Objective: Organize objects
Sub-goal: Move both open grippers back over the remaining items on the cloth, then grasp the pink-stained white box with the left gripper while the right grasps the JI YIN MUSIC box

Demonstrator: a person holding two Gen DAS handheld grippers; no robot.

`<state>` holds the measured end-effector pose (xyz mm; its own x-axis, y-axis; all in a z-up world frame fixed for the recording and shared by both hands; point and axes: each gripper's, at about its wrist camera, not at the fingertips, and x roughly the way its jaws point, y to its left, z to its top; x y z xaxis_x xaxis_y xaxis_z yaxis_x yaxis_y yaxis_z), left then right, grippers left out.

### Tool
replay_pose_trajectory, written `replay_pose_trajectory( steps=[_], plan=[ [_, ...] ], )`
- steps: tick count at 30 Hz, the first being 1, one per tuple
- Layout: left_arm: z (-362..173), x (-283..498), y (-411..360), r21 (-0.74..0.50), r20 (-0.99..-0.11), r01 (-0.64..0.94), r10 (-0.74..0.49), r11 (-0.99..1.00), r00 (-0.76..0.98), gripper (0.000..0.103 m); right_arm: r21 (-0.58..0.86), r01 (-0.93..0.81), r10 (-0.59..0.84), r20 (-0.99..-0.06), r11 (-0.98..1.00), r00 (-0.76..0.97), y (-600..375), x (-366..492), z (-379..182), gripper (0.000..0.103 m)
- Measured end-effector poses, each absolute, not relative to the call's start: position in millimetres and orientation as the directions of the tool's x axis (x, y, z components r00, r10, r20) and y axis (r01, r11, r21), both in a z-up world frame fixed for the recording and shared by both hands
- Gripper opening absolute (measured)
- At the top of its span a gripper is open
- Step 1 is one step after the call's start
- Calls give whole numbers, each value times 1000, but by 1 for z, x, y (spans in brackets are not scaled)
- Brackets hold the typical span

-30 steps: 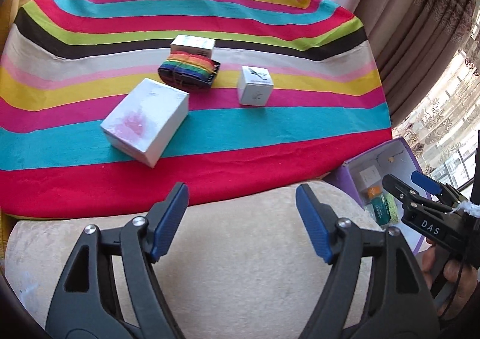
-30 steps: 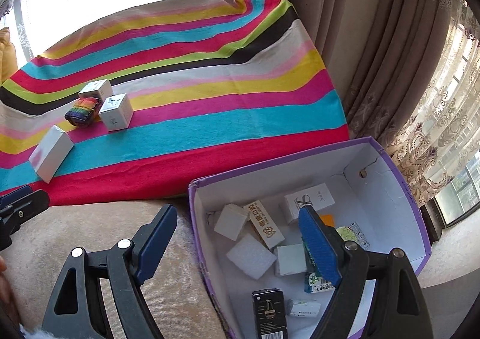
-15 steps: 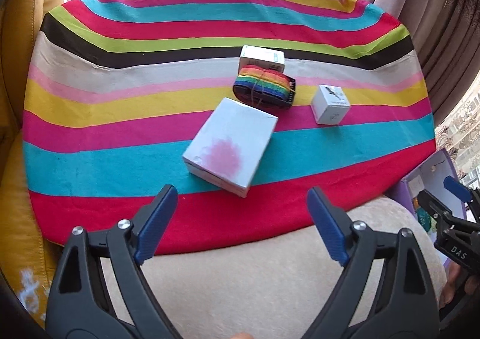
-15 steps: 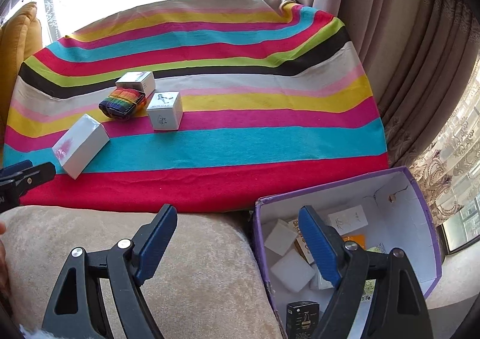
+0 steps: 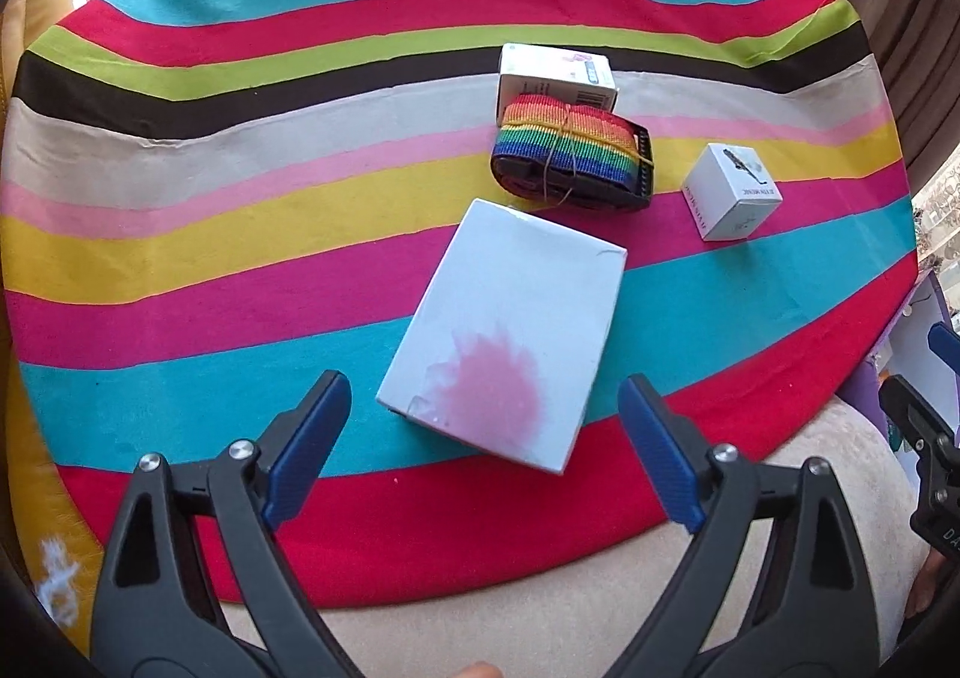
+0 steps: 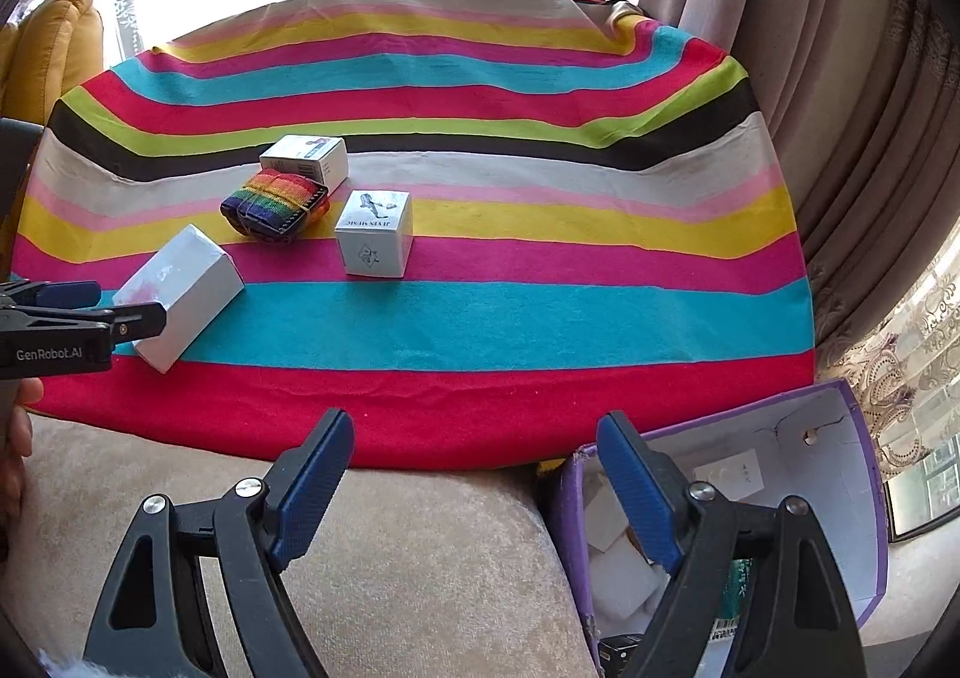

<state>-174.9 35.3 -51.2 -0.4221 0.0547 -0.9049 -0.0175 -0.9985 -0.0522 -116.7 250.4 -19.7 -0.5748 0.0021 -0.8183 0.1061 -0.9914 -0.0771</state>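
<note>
**Wide jaws over the white box**

Flat white box (image 5: 507, 330) with a pink blotch, lying tilted across the turquoise and magenta stripes of the striped cloth (image 5: 240, 234), near its front edge. Just behind it, a rolled rainbow strap (image 5: 567, 153) tied with string, almost touching the box's far corner. Behind the strap and touching it, a small white carton (image 5: 555, 75) with a barcode label. Off to the right, apart from the others, a white cube box (image 5: 732, 192) with a small dark print on top.

Left gripper (image 5: 483, 447) pointed steeply down at the white box, jaws just been opening and now spread wide, blue fingers (image 5: 306, 447) flanking the box's near end, no contact visible, nothing gripped.

Right gripper (image 6: 474, 489) over the beige cushion (image 6: 420, 558) in front of the cloth, jaws wide apart and empty. Right blue finger in front of the purple bin (image 6: 864, 504) at the lower right, white inside, with several small white packets and a dark box in it.

Bare fingers of a hand (image 6: 18, 438) at the left edge of the right wrist view. Curtains (image 6: 840, 78) along the right side, bright window behind.
</note>
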Motion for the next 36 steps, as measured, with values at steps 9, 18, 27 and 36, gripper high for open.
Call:
replay_pose_trajectory(
  steps=[9,18,27,36],
  plan=[
    [-63,-184,33,-71,-912,-20,73,-997,-404,77,-61,136,-27,-825,-989,-565,230,-156,-24,84],
    [-55,-170,35,-40,-874,-2,36,-999,-485,74,-73,170,-39,-817,-983,-575,207,-190,-26,84],
    [-39,-144,27,-92,-819,41,52,-995,-572,70,-59,154,-38,-828,-986,-560,191,-227,-41,84],
    [-35,-135,24,-120,-804,59,63,-991,-591,70,-65,133,-14,-851,-989,-524,192,-250,-62,42]
  ],
)
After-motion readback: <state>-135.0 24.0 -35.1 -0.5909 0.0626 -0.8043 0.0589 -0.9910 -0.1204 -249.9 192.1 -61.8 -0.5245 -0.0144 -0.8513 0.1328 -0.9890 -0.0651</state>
